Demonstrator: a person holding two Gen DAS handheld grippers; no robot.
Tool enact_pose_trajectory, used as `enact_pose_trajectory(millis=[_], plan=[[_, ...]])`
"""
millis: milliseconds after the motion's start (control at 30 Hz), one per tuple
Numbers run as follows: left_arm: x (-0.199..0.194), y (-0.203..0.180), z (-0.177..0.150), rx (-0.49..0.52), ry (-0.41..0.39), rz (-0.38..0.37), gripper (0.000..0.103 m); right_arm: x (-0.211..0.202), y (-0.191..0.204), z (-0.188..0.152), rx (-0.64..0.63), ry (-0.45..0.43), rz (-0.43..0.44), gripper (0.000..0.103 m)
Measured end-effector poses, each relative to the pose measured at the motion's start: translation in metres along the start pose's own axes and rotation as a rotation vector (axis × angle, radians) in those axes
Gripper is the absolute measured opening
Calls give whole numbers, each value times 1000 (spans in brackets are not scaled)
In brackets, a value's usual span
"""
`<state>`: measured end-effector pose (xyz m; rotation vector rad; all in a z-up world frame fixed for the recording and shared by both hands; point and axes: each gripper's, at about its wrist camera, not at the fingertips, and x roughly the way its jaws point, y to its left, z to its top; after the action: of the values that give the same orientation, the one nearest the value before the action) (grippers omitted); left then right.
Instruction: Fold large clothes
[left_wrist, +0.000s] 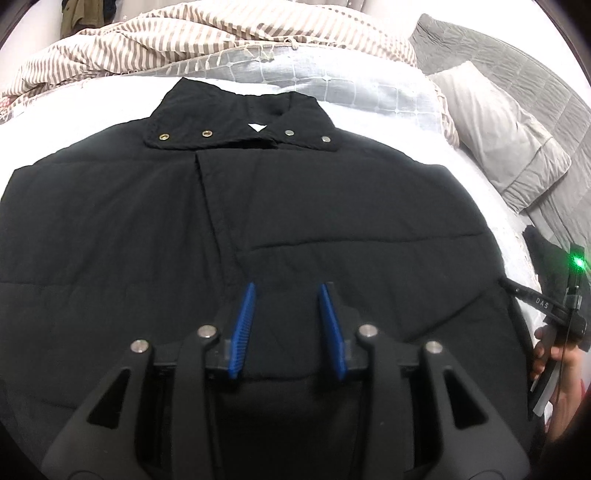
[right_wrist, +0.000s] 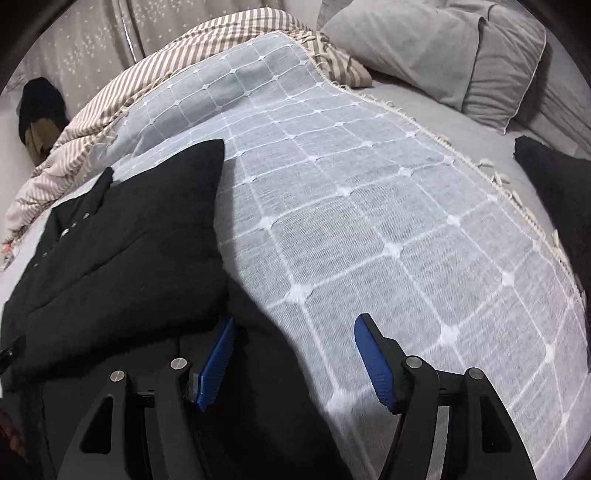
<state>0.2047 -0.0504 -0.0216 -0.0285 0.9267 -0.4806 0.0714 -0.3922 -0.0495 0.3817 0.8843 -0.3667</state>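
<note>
Flatly — quilted black jacket, matte.

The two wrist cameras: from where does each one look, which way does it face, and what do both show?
Left wrist: sits on the left gripper, looks down and forward over the black jacket toward its collar; own open blue-padded fingers show, and at the right edge the right gripper in a hand.
Right wrist: sits on the right gripper, looks over the jacket's edge and the checked blanket toward a grey pillow; own open fingers show.
Shared: jacket, checked blanket, striped blanket, pillow.
</note>
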Motion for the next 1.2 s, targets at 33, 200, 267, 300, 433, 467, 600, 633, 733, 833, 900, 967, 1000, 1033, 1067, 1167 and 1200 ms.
enact_pose_trajectory(millis=[33,200,267,300,433,467,600,633,733,833,900,967,1000,1033,1067,1167,1200], plan=[[-5,-2,-1,6,3,-9,57,-3,-1,-1,7,13,16,67],[-37,-9,-13,44,16,59,84,-28,1,-10,17,31,60,69],[-55,-6,-19,48,34,67,84,-38,5,-14,-1,32,70,73],[-65,-4,-23,50,41,73,85,-45,7,-17,-16,32,74,75],[-102,2,-36,67,52,110,97,-80,12,-33,-62,31,78,83],[-115,4,-41,73,50,120,97,-90,12,-39,-75,31,80,84],[-155,15,-58,65,48,148,99,-125,12,-60,-119,29,78,85],[-166,19,-65,59,47,151,100,-132,11,-64,-127,25,77,85],[-189,29,-79,45,50,164,100,-155,7,-82,-154,16,87,86],[-210,42,-96,33,70,176,100,-174,4,-100,-175,15,113,86],[-220,51,-107,25,80,188,100,-181,2,-110,-189,18,119,86],[-229,59,-117,24,88,193,100,-190,-3,-123,-203,14,133,86],[-233,62,-122,23,94,193,100,-191,-4,-127,-203,15,140,86],[-236,65,-127,22,101,191,100,-194,-8,-133,-199,23,153,86],[-239,70,-134,19,113,189,100,-195,-10,-137,-193,29,159,86],[-243,82,-150,1,137,187,101,-197,-21,-151,-184,42,145,86],[-244,85,-154,-6,145,187,101,-197,-22,-155,-183,44,142,86]])
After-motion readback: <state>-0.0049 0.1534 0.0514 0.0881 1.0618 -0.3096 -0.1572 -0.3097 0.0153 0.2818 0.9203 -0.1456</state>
